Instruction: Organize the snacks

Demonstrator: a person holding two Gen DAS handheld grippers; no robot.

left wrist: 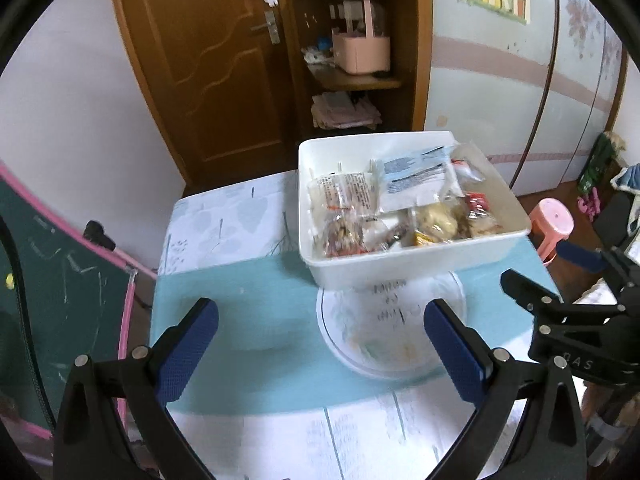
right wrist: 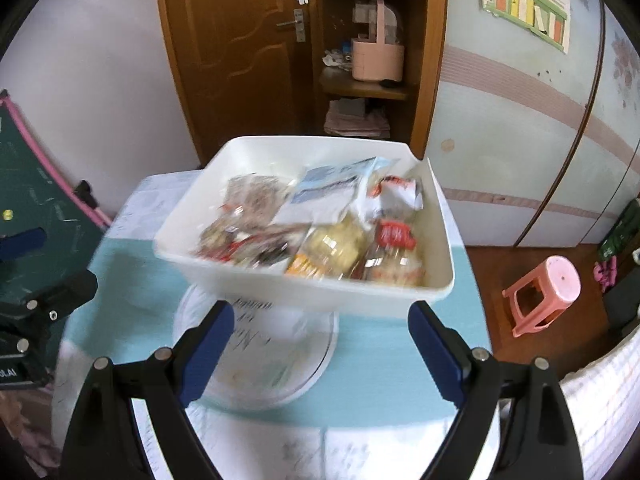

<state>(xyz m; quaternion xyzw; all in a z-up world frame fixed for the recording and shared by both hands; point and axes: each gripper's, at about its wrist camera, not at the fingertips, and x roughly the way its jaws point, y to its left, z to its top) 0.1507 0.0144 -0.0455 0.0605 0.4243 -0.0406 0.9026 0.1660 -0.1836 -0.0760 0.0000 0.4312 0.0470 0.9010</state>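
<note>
A white rectangular bin [left wrist: 400, 276] [right wrist: 320, 296] stands on the table, filled with several snack packets. Among them are a white-and-blue packet [left wrist: 416, 180] [right wrist: 332, 192] and a red-labelled bag [right wrist: 394, 240]. Just in front of the bin lies a round white plate [left wrist: 392, 344] [right wrist: 256, 364] with writing on it. My left gripper [left wrist: 320, 320] hovers open over the table and the plate's left side, holding nothing. My right gripper [right wrist: 320, 316] is open above the plate, short of the bin's front wall, also holding nothing. Each gripper shows in the other's view: the right gripper [left wrist: 540, 268] and the left gripper [right wrist: 52, 260].
The table wears a teal-and-white cloth [left wrist: 248, 312]. Behind it are a wooden door [left wrist: 208, 60] and a shelf with a pink basket [left wrist: 360, 52]. A pink stool [right wrist: 548, 292] stands on the floor at right, and a green chalkboard [left wrist: 60, 280] leans at left.
</note>
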